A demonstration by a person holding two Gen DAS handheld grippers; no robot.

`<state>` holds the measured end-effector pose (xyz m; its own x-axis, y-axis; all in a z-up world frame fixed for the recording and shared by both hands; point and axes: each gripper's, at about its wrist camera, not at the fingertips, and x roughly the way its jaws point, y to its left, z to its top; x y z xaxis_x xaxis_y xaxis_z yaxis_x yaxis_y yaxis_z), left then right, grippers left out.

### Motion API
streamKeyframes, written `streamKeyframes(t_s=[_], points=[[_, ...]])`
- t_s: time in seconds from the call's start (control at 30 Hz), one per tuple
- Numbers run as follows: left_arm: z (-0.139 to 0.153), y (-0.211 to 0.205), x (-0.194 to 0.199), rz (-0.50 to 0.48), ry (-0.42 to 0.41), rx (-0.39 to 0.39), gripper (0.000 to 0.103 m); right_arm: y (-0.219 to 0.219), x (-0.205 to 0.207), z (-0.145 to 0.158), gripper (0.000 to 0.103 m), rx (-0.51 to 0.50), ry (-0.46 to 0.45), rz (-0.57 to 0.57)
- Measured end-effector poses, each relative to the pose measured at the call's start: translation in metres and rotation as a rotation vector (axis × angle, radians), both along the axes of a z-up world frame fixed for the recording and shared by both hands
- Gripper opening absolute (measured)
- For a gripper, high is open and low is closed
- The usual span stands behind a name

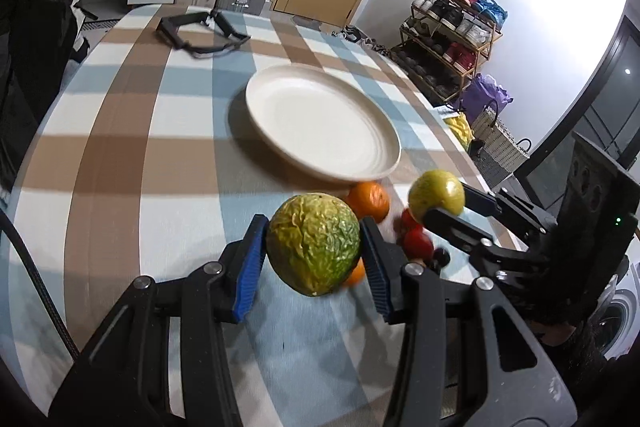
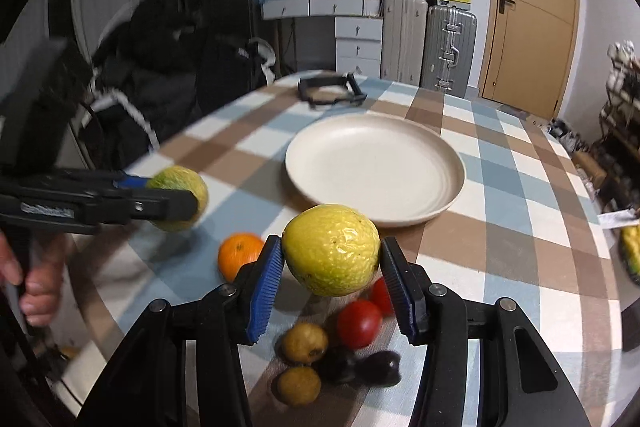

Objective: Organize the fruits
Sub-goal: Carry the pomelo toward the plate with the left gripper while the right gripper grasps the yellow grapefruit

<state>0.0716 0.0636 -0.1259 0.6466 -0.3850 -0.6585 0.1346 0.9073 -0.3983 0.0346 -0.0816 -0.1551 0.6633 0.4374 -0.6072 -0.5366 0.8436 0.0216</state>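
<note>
The left tool (image 1: 314,251) clamps a wrinkled green-yellow citrus fruit (image 1: 313,243) above the checked desk (image 1: 120,155). The right tool (image 2: 332,267) grips a yellow citrus fruit (image 2: 331,249) above loose tomatoes (image 2: 359,323), near the bare white plate (image 2: 374,167).

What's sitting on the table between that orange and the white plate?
Nothing: in the right wrist view, only bare checked tablecloth lies between the orange and the plate.

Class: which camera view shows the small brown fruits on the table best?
The right wrist view: two small brown fruits lie unhidden below the right gripper. The left wrist view hides them behind the left gripper and its wrinkled green-yellow fruit.
</note>
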Motion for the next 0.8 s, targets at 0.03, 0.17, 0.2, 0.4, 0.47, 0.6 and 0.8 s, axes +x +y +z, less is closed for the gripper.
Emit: streamKeyframes(t_s=[0.03, 0.17, 0.2, 0.4, 0.47, 0.6, 0.8], points=[[0.003, 0.0, 0.005, 0.0, -0.003, -0.001, 0.043, -0.003, 0.002, 0.003, 0.051, 0.02, 0.002, 0.0], [0.018, 0.0, 0.037, 0.001, -0.02, -0.002, 0.043, -0.015, 0.019, 0.018, 0.051, 0.107, 0.025, 0.002], [0.021, -0.001, 0.044, 0.002, -0.023, 0.002, 0.043, -0.019, 0.025, 0.023, 0.051, 0.127, 0.032, 0.0], [0.038, -0.012, 0.098, -0.014, -0.034, 0.037, 0.043, -0.039, 0.08, 0.05, 0.051, 0.227, 0.077, -0.022], [0.042, -0.018, 0.116, -0.024, -0.034, 0.057, 0.043, -0.044, 0.097, 0.054, 0.051, 0.252, 0.102, -0.024], [0.043, -0.029, 0.152, -0.046, -0.029, 0.095, 0.043, -0.049, 0.141, 0.062, 0.051, 0.282, 0.153, -0.035], [0.03, -0.041, 0.199, -0.068, -0.013, 0.128, 0.043, -0.047, 0.201, 0.054, 0.051, 0.333, 0.251, -0.034]])
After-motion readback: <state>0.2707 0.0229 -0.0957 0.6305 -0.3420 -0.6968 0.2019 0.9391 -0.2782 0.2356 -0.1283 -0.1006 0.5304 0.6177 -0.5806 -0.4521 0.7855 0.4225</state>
